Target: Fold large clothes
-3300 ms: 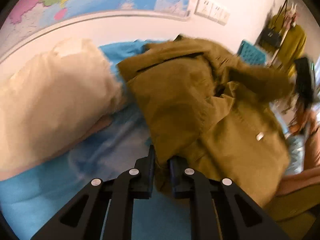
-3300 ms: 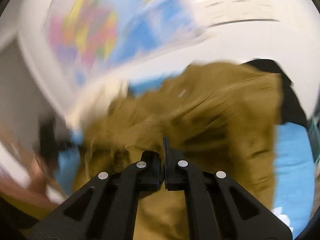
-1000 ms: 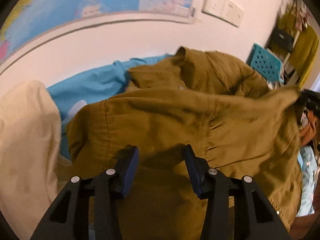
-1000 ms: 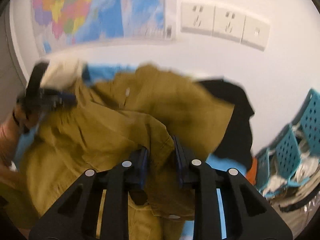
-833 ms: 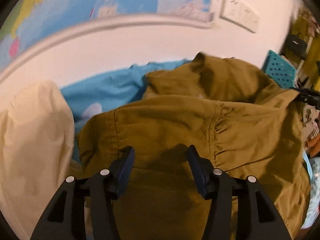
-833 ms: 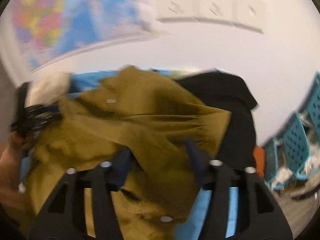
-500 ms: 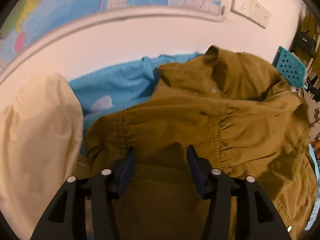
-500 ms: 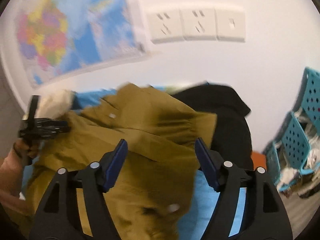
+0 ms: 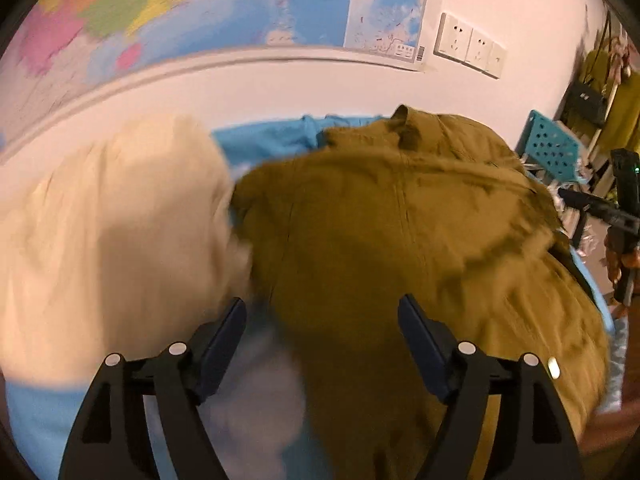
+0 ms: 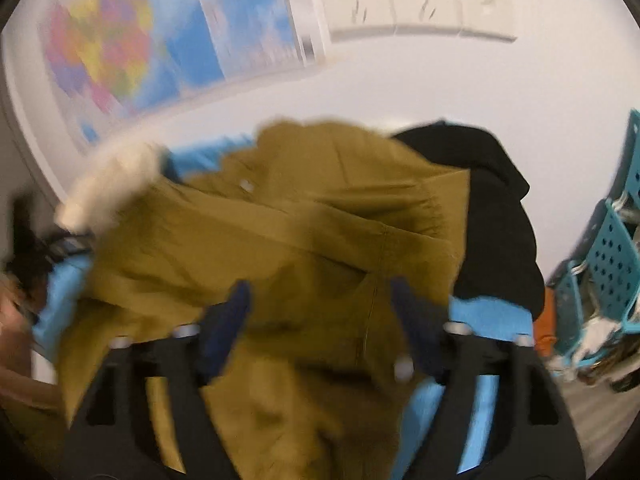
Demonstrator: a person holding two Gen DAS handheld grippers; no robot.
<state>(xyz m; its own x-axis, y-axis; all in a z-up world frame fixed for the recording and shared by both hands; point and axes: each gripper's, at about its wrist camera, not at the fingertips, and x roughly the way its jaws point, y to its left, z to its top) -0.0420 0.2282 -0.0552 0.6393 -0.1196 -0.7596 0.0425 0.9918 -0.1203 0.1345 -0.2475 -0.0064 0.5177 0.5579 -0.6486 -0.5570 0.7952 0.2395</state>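
Note:
An olive-brown jacket (image 9: 400,240) lies folded over on the blue sheet (image 9: 264,140), collar toward the wall. My left gripper (image 9: 322,320) hovers over its left edge, jaws wide and still opening, pads touching nothing. In the right wrist view the same jacket (image 10: 304,240) fills the middle. My right gripper (image 10: 320,300) stands above its folded right part, jaws wide apart and opening, with cloth below them but not pinched. The right gripper also shows at the far right of the left wrist view (image 9: 600,208).
A cream pillow (image 9: 112,232) lies left of the jacket. A black garment (image 10: 496,208) lies at the jacket's right, on the sheet (image 10: 480,308). Teal plastic baskets (image 10: 612,256) stand beyond the bed's right side. A wall map (image 9: 200,12) and sockets (image 9: 468,44) are behind.
Both grippers have let go of the jacket and spread their jaws wide. The left gripper has slid left toward the pillow. The jacket's top fold now rests flat.

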